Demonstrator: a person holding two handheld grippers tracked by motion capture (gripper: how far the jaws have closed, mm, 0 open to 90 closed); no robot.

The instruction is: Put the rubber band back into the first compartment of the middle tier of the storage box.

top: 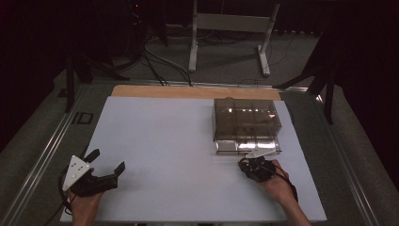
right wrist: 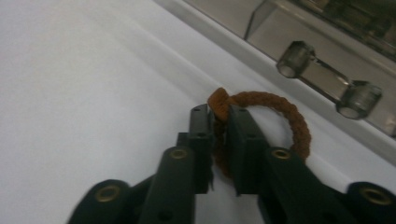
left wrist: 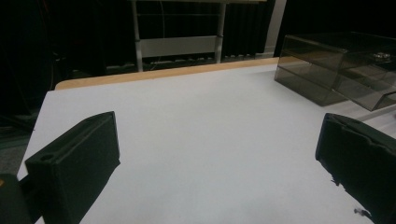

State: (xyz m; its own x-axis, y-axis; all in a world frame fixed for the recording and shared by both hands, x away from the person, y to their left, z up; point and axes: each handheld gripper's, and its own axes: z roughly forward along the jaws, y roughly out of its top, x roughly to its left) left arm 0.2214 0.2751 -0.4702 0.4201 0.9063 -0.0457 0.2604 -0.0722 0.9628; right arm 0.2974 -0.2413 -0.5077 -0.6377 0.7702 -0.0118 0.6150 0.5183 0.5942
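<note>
White table (top: 179, 141), right tongs (right wrist: 219, 116) clamped on half-hidden brown ring (right wrist: 289, 116), left tongs (top: 109, 161) wide open, empty.

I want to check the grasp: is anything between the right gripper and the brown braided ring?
Nothing visible. The right gripper is shut on the brown braided ring, which sits between its jaws, just before the clear box's drawer handle.

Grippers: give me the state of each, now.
Left gripper: jaws open, holding nothing.
Right gripper: jaws shut on the brown braided ring.
</note>
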